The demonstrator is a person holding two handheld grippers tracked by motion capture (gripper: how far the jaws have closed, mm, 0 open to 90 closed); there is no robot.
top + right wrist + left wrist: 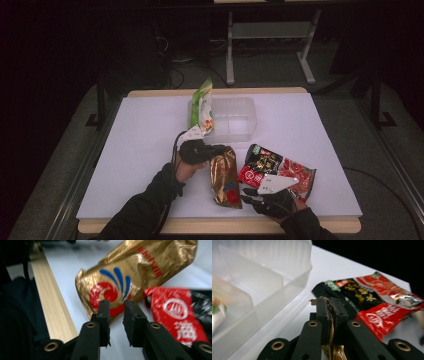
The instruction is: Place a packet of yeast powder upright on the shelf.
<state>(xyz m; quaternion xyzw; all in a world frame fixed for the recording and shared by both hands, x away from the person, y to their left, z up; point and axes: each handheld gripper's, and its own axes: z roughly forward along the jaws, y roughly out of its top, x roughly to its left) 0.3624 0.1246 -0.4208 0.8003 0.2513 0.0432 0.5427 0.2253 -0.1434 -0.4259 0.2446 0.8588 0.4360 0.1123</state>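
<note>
L gripper pinches just the gold snack pouch's top seam, so it could slip out en route to the clear bin. R gripper, jaws slightly apart and holding nothing near the desk's front edge, may snag the pouch's bottom.

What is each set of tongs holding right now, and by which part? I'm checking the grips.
The left tongs are shut on the gold packet, pinching its top edge. The right tongs stand open near the packet's bottom end and hold nothing.

A table with a white top and a pale wooden edge. A clear plastic divided container sits near the far edge, centre. A gold snack packet lies near the front edge, a red-and-black packet just to its right.
</note>
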